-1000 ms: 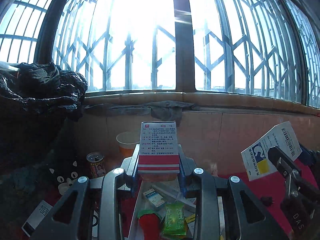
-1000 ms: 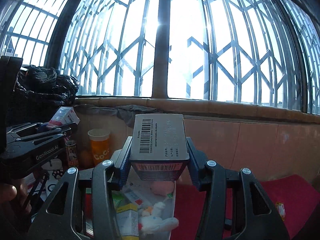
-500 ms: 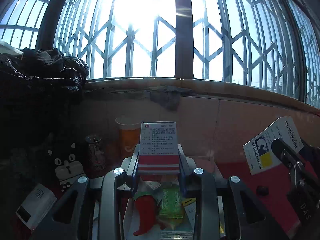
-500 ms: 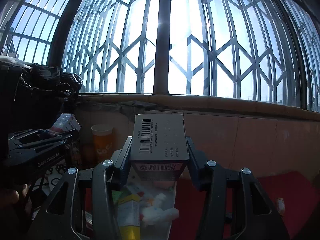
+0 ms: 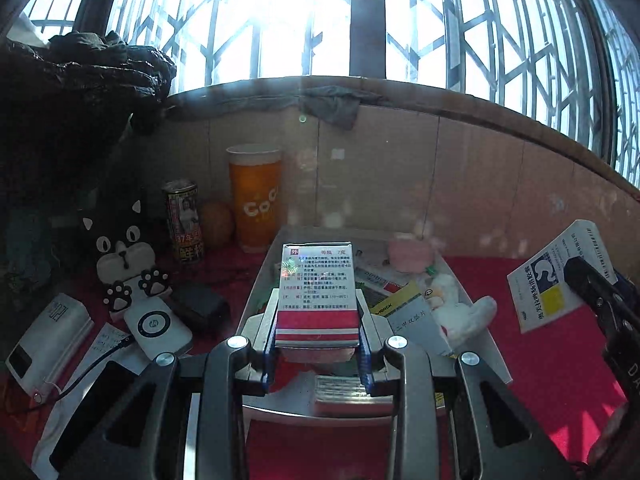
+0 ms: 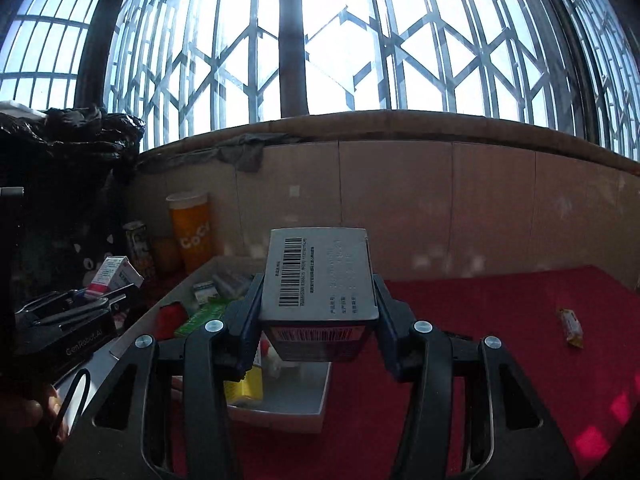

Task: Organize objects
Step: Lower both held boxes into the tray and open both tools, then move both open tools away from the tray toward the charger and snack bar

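Note:
My left gripper (image 5: 317, 320) is shut on a red-and-white medicine box (image 5: 318, 292) and holds it over the near end of a white tray (image 5: 256, 280). In the tray lie several small boxes, a white plush toy (image 5: 460, 308) and a pink item (image 5: 410, 254). My right gripper (image 6: 318, 312) is shut on a grey box with a barcode (image 6: 318, 276), just above the tray's right wall (image 6: 288, 404). In the left wrist view this box (image 5: 556, 280) shows white, blue and yellow at the far right. The right wrist view shows the left gripper (image 6: 80, 304) with its box (image 6: 114, 276).
An orange cup (image 5: 254, 196), a can (image 5: 184, 220) and a cat-shaped holder (image 5: 124, 256) stand against the back wall at left. Two white power banks (image 5: 48, 332) and a cable lie at near left. A snack wrapper (image 6: 572, 326) lies on the red cloth at right.
Both grippers have sunk toward the tray and tilted down, so more of the tray and table shows. Each still holds its box.

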`<move>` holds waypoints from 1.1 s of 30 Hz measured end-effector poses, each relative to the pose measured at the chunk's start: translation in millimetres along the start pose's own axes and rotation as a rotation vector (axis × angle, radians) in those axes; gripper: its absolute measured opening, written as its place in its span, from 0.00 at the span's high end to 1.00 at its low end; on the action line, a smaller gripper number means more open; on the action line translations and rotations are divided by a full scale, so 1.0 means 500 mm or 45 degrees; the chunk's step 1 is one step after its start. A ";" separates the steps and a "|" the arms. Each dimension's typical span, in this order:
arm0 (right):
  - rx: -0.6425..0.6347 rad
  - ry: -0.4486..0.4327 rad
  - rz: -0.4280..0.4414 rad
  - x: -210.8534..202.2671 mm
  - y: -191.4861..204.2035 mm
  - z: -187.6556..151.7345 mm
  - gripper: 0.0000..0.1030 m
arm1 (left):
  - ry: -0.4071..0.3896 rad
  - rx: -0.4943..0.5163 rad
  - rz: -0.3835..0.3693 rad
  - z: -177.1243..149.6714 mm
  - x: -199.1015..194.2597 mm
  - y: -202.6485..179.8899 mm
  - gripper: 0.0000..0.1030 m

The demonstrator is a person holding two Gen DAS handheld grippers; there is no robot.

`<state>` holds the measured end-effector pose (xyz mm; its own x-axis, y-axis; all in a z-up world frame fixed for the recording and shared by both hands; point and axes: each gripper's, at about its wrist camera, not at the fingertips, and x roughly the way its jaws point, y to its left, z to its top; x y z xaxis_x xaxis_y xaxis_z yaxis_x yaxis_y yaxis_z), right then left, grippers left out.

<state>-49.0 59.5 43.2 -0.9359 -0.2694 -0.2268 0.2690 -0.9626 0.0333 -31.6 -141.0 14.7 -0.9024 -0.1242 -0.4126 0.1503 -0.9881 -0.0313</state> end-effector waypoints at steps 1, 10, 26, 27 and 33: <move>-0.013 -0.003 0.008 0.002 0.004 0.007 0.52 | -0.004 0.009 -0.004 0.012 0.005 0.000 0.69; -0.144 0.065 0.140 0.106 0.072 0.132 0.52 | -0.002 0.056 -0.048 0.183 0.081 -0.014 0.69; 0.058 0.313 0.107 0.339 0.016 0.122 0.00 | 0.170 -0.106 0.117 0.187 0.247 0.054 0.00; 0.047 0.309 0.099 0.336 0.017 0.121 0.00 | 0.161 -0.109 0.121 0.188 0.242 0.057 0.00; 0.016 0.274 0.087 0.305 0.025 0.133 0.00 | 0.089 -0.063 0.133 0.213 0.203 0.037 0.00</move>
<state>-203.5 4.5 73.8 -0.8450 -0.3230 -0.4262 0.3262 -0.9429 0.0677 -163.3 -181.4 69.2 -0.8508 -0.2178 -0.4783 0.2633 -0.9643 -0.0292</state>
